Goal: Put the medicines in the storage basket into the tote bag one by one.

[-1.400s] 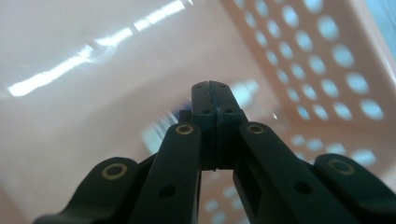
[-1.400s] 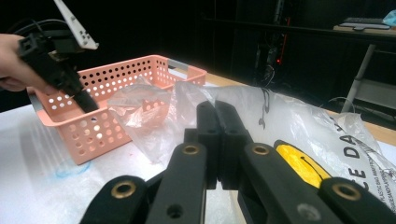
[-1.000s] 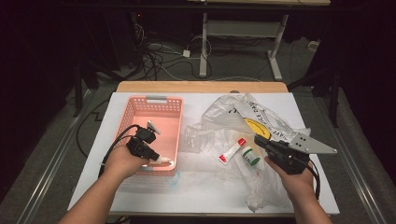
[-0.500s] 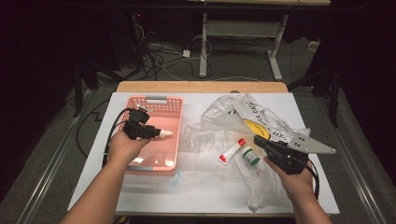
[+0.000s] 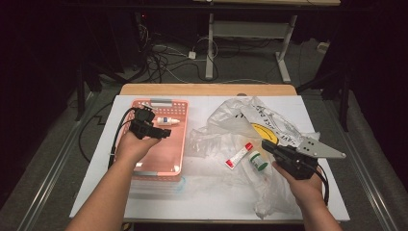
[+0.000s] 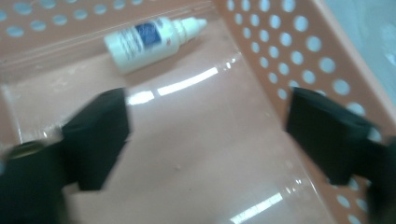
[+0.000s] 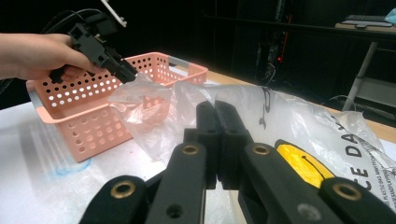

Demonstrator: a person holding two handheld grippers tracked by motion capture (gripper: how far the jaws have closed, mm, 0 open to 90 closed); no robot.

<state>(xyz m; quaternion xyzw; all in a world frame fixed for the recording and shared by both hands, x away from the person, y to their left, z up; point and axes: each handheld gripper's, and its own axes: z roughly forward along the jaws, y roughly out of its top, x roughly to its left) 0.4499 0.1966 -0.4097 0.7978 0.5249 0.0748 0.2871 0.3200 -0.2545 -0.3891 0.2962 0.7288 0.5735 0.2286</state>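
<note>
Left gripper [image 5: 163, 133] hangs over the pink basket [image 5: 179, 144], its jaws just spread wide with nothing between them. A white dropper bottle [image 5: 166, 121] lies on its side on the basket floor near the far wall, apart from the jaws. Right gripper [image 5: 265, 146], clenched on nothing, rests on the clear plastic bag [image 5: 231, 120] toward the table's right edge, beside a red-capped tube [image 5: 239, 155].

Black two-jaw gripper [image 5: 163, 133] with black cable; other gripper [image 5: 267, 145] grey-plated, brass-riveted.
</note>
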